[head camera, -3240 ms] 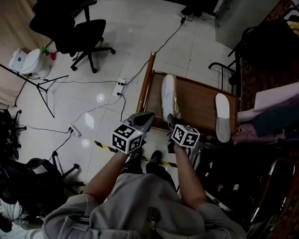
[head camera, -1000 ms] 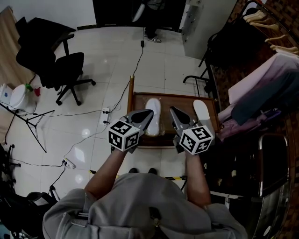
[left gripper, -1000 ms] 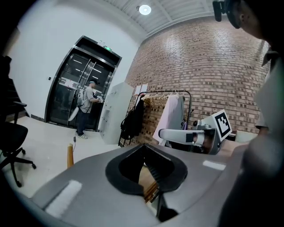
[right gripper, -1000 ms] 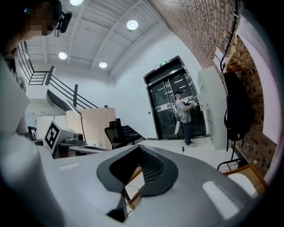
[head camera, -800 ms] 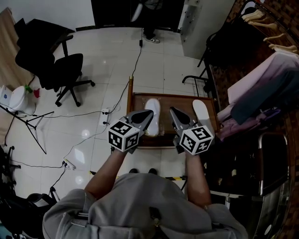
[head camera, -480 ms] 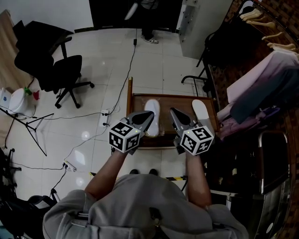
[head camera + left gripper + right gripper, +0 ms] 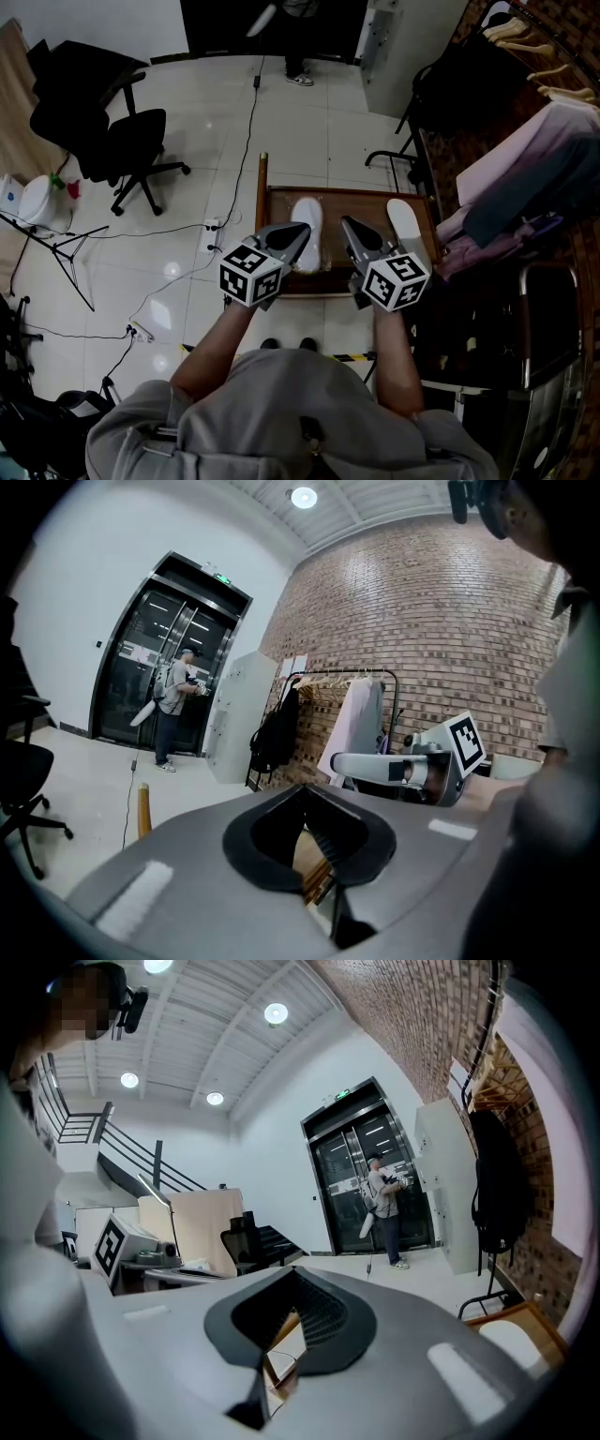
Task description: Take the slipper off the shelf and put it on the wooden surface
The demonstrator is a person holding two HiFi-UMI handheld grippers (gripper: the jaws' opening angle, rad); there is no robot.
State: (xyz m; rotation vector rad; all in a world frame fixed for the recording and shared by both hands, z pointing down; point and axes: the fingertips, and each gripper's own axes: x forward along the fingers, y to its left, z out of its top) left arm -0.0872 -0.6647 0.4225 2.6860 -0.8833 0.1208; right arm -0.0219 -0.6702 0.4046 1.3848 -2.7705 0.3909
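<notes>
Two white slippers lie on the low wooden surface (image 7: 361, 208): one slipper (image 7: 310, 214) toward its left, the other slipper (image 7: 403, 223) at its right end. My left gripper (image 7: 302, 229) hovers over the near end of the left slipper, shut and empty. My right gripper (image 7: 345, 222) hangs beside it over the middle of the wood, also shut with nothing in it. In the left gripper view the closed left gripper (image 7: 306, 789) points level, and the right gripper (image 7: 349, 765) shows alongside. The right gripper view shows the right slipper (image 7: 512, 1339) low at the right.
A clothes rack (image 7: 525, 178) with hanging garments stands at the right, a dark metal rack (image 7: 548, 347) below it. A black office chair (image 7: 117, 141), a tripod (image 7: 56, 253) and cables (image 7: 248, 122) lie on the tiled floor at left. A person (image 7: 171, 700) stands by glass doors.
Since the earliest frame the head view has swung square onto the wooden surface and both grippers sit side by side above it. Over the last second neither gripper has moved.
</notes>
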